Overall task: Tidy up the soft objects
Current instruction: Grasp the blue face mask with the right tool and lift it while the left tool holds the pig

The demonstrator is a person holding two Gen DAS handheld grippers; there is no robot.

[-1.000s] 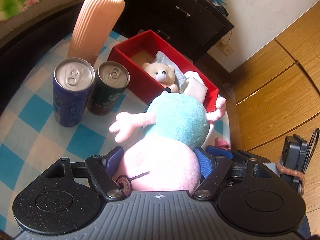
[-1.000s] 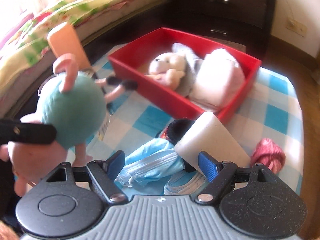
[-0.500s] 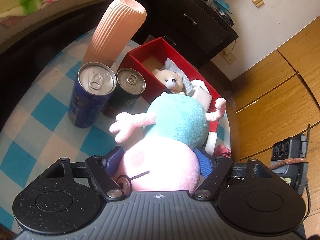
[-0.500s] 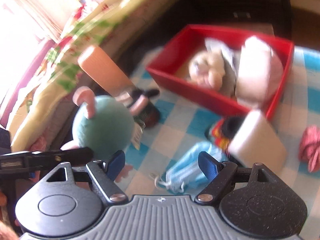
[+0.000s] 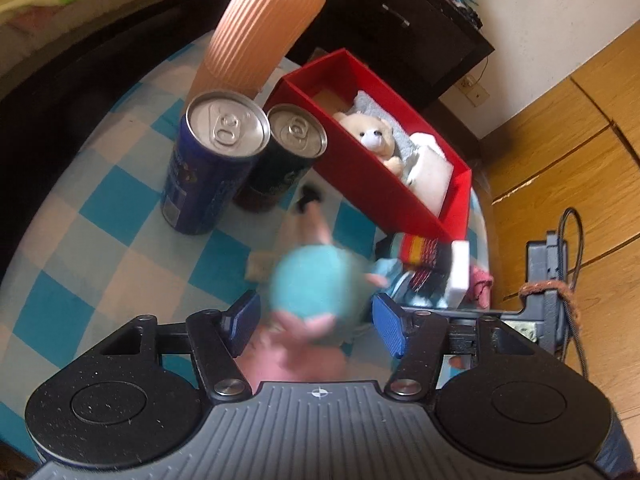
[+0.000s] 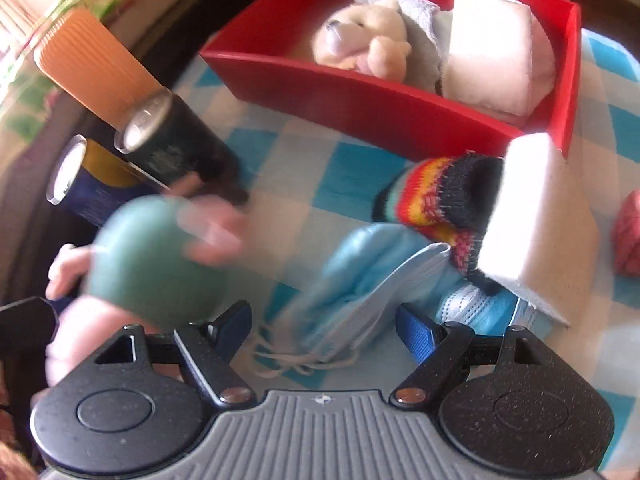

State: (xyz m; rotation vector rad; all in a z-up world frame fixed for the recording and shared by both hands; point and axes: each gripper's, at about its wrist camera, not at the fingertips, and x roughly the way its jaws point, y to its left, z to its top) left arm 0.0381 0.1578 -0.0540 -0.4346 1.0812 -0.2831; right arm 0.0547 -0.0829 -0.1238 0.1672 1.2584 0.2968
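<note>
Plush pig (image 5: 308,280), blurred, seemingly loose between closing jaws

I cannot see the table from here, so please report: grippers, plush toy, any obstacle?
Left gripper closing, plush pig blurred between the jaws, pads not touching. Right gripper open above blue masks. Two cans stand beside red box.

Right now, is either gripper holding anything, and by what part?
Left gripper: the blurred pig plush toy sits between its closing jaws, but no firm hold shows. Right gripper holds nothing, closing over the face masks.
</note>
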